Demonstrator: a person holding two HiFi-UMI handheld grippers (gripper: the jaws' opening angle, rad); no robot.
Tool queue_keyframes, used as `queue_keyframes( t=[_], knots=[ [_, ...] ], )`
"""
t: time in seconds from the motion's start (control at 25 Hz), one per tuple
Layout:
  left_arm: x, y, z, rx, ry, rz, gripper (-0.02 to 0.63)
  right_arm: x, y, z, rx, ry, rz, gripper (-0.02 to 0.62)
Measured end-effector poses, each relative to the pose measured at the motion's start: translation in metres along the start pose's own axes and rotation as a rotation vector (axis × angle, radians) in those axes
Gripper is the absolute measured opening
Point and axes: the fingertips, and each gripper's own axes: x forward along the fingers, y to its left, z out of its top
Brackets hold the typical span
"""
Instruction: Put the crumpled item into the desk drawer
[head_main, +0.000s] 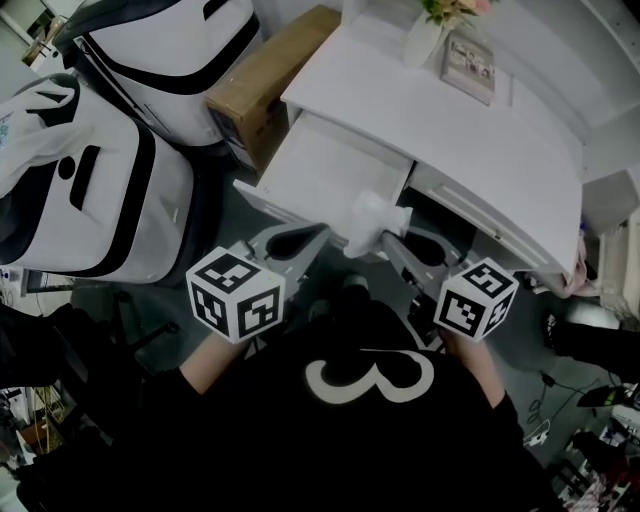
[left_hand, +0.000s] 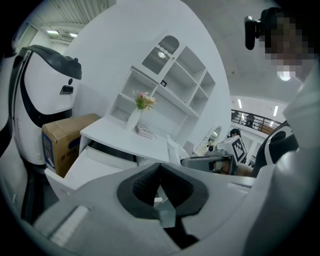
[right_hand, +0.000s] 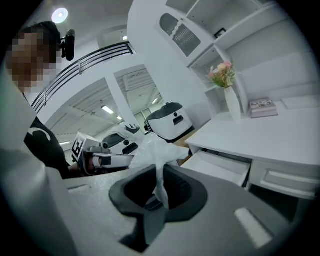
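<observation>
Crumpled item (head_main: 372, 218) at drawer (head_main: 318, 165) front edge

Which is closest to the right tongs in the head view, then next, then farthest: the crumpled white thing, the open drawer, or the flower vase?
1. The crumpled white thing: pinched in the right tongs.
2. The open drawer: just beyond, slightly left.
3. The flower vase: far back on the desk.
</observation>
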Motion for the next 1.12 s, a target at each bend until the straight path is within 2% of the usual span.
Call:
queue_keyframes(
  t=[0.4,0.6,1.12],
  knots=[
    [0.026,0.019,-0.002,-0.016,0.035,0.022,0.010,0.020,-0.042,-0.005,-0.004,0.040,-0.042,0.048],
    [0.041,0.041,0.002,-0.037,0.048,0.057,0.011,0.040,-0.068,-0.003,-0.063,0.095,-0.069,0.048],
    [0.075,0.107,0.009,-0.118,0.082,0.152,0.011,0.112,-0.137,0.002,-0.075,0.228,-0.063,0.048]
  ],
)
